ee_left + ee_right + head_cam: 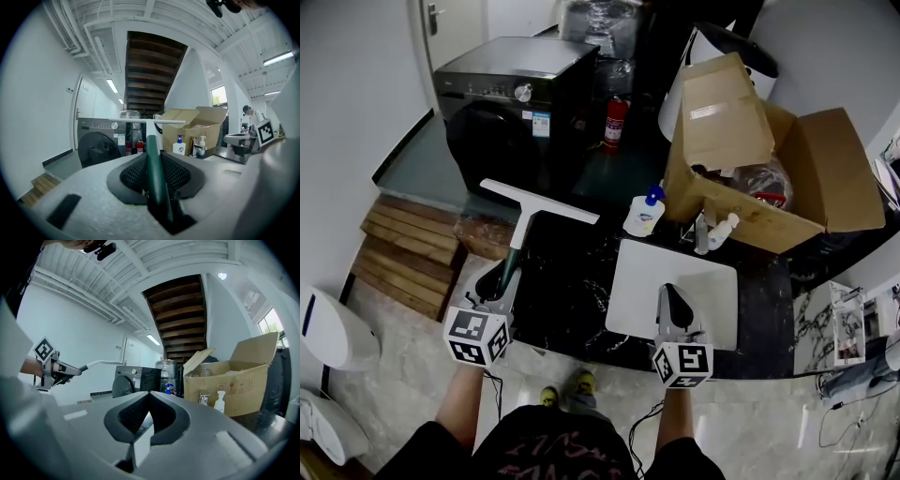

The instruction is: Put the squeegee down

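A T-shaped squeegee (523, 228), made of a long white blade bar, a white neck and a dark green handle, is held in the air. Its handle is clamped between the jaws of the left gripper (501, 281). The blade end is pointed away from the person, and the bar is kept roughly level above the left end of a dark marbled countertop (572, 281).

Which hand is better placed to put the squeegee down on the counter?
The left. The left gripper clamps the squeegee by its green handle, over the dark counter. The right gripper is shut, empty, over the white board.
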A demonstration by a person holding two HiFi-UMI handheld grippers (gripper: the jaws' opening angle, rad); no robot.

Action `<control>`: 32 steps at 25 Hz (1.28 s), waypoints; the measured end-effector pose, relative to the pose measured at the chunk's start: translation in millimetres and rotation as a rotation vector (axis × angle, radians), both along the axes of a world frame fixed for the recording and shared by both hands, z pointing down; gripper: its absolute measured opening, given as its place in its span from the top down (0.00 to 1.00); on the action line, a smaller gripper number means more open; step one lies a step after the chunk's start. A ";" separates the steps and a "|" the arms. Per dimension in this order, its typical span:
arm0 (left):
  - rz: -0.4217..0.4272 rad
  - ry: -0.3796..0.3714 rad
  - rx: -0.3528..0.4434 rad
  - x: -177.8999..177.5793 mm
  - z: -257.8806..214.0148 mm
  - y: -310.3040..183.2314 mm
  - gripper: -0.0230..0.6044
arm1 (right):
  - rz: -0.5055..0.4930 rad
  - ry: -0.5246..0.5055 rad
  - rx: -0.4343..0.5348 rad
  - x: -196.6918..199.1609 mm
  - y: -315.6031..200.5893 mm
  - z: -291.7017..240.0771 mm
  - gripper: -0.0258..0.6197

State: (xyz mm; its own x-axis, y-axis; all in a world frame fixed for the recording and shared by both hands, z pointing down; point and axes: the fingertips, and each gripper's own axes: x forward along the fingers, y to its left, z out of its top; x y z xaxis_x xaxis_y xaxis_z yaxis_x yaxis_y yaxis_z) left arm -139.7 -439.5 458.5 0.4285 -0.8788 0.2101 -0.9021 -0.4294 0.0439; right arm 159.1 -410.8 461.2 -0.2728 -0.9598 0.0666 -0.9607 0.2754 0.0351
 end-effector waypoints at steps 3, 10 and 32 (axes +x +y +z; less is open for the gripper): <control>-0.002 0.000 -0.008 6.7 5.6 -10.4 0.81 | 0.000 0.003 -0.004 1.8 -1.5 1.9 0.94; 0.013 -0.002 -0.045 26.3 20.1 -29.7 0.81 | -0.004 0.013 -0.017 5.0 -1.4 7.5 0.94; -0.009 -0.069 -0.299 52.7 119.3 -48.1 0.81 | -0.022 -0.003 -0.045 11.5 4.4 23.5 0.94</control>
State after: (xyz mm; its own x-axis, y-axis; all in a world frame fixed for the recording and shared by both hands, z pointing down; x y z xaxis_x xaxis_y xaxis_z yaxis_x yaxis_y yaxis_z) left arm -87.1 -487.6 577.8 0.3968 -0.7774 0.4882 -0.9110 -0.3988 0.1053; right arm 170.6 -406.4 484.8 -0.2941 -0.9496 0.1086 -0.9544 0.2978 0.0191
